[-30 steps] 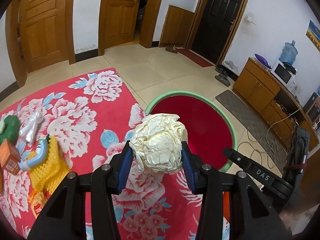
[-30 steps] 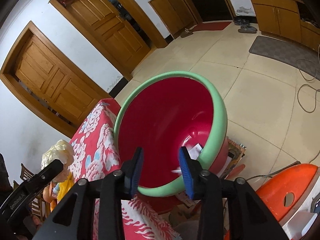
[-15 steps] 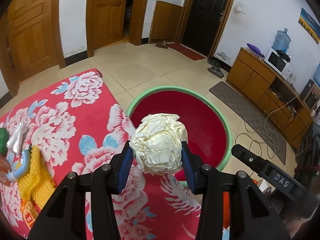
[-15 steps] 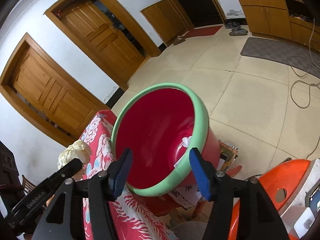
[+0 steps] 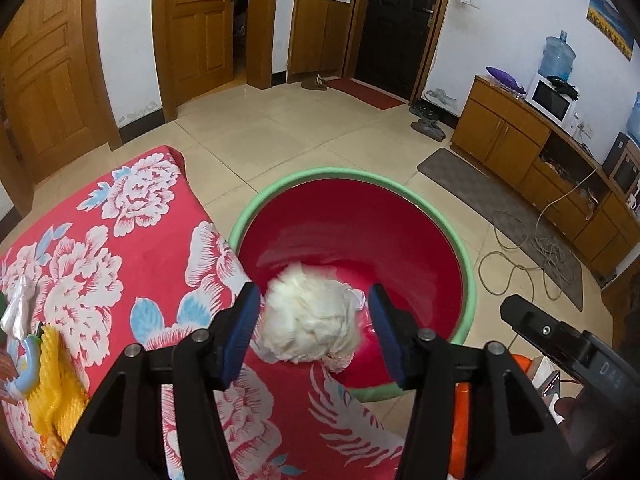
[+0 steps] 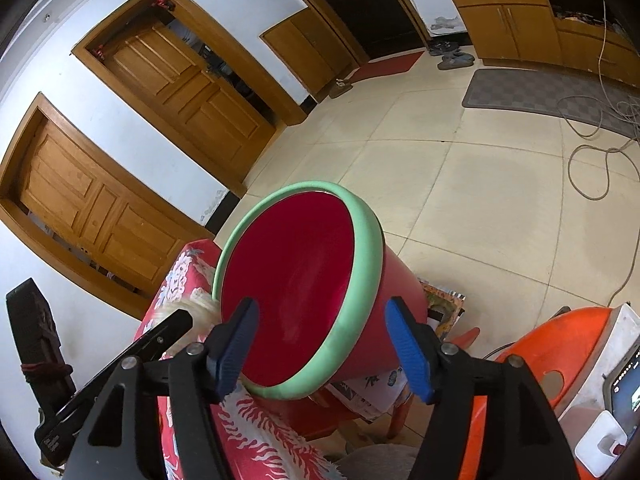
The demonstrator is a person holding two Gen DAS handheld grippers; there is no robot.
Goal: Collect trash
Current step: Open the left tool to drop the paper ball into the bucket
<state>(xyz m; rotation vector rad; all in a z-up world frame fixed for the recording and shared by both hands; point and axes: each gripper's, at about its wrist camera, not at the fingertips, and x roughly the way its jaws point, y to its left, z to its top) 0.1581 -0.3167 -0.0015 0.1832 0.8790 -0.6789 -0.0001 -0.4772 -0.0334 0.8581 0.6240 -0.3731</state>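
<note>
A crumpled pale yellow paper ball (image 5: 312,324), blurred by motion, hangs free between the blue pads of my left gripper (image 5: 314,334). Its jaws are opening, with a thin gap on each side of the ball. Below the ball stands a red basin with a green rim (image 5: 352,172), beside the table's edge. My right gripper (image 6: 322,352) hovers in front of the same basin (image 6: 360,248); its jaws are opening and nothing is between them. In the right wrist view, part of the ball (image 6: 200,304) peeks out behind a left finger (image 6: 160,336).
A red floral tablecloth (image 5: 132,248) covers the table; yellow netting (image 5: 52,380), a silver wrapper (image 5: 18,308) and a blue piece lie at its left. An orange chair (image 6: 560,344) stands right of the basin. Cables (image 5: 520,248) trail over the tiled floor by a wooden cabinet.
The left jaws have spread and let go of the paper ball, which now drops towards the basin. The right jaws have widened, and the white scrap seen falling into the basin is gone from view.
</note>
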